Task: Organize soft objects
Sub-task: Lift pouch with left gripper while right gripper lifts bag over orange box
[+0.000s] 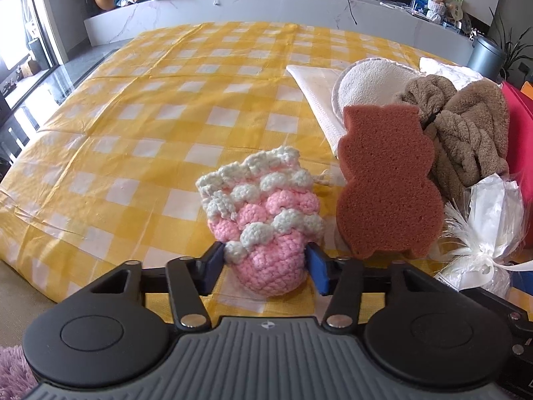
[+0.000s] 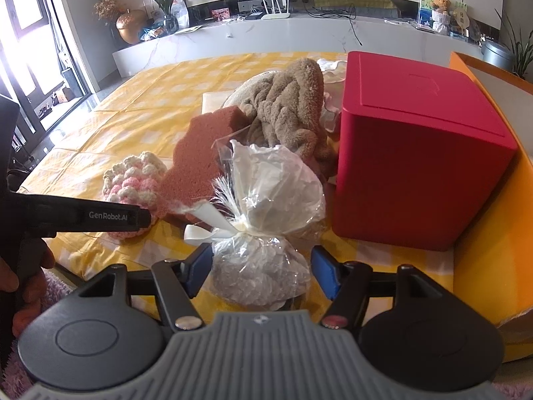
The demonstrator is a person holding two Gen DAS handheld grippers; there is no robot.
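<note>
A pink and white crochet pouch (image 1: 266, 206) lies on the yellow checked cloth (image 1: 150, 116), and my left gripper (image 1: 265, 263) is shut on its rounded pink end, both blue pads against the yarn. The same pouch (image 2: 133, 180) shows in the right wrist view behind the left tool's black body. My right gripper (image 2: 261, 270) holds a clear cellophane bag (image 2: 273, 180) tied with a white ribbon, its pads touching the bag's lower bulge. A brown animal-shaped sponge (image 1: 386, 180) stands just right of the pouch. A crumpled tan plush cloth (image 1: 466, 133) lies behind the sponge.
A red box (image 2: 416, 153) stands right of the bag, with an orange box wall (image 2: 493, 233) beyond it. A folded white cloth (image 1: 316, 93) and a round white pad (image 1: 366, 83) lie behind the sponge. A hand (image 2: 20, 266) grips the left tool. A purple fluffy rug (image 1: 13, 366) lies below.
</note>
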